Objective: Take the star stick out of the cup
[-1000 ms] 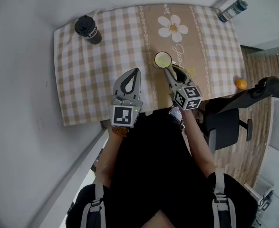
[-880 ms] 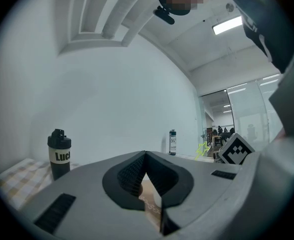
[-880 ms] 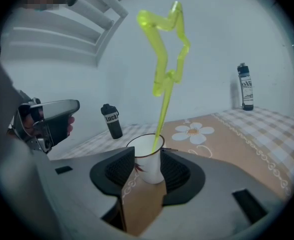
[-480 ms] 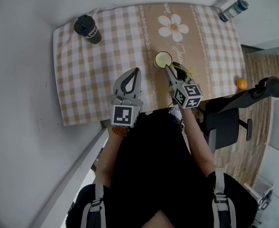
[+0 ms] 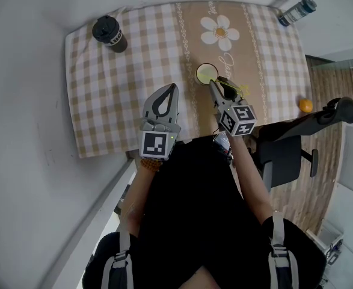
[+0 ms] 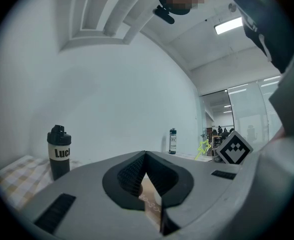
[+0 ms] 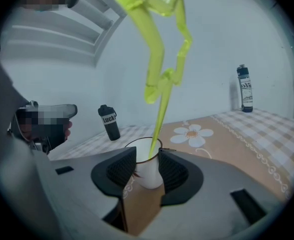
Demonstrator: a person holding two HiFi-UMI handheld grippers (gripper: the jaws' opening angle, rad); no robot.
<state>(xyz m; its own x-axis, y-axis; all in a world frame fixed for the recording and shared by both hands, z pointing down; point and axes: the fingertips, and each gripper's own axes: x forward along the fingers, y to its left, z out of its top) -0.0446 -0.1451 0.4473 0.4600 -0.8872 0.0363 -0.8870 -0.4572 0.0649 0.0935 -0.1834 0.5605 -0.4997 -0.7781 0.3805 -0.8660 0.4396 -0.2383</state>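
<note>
A white cup (image 5: pixel 206 73) stands on the beige runner of the checked tablecloth (image 5: pixel 122 89). A yellow-green star stick (image 7: pixel 162 59) rises out of the cup (image 7: pixel 149 171) and leans back over my right gripper (image 5: pixel 218 84). In the right gripper view the right gripper (image 7: pixel 147 156) has the cup's lower part between its fingertips. Its jaws are closing, and I see no firm press on the cup. My left gripper (image 5: pixel 174 88) hovers over the cloth left of the cup, shut and empty, with its tips (image 6: pixel 145 154) meeting.
A black tumbler (image 5: pixel 109 34) stands at the table's far left corner. A water bottle (image 5: pixel 294 12) stands at the far right corner. On the floor to the right are an orange ball (image 5: pixel 305 106) and an office chair (image 5: pixel 296 143).
The right gripper has edged a little closer to the cup. The left gripper has hardly moved.
</note>
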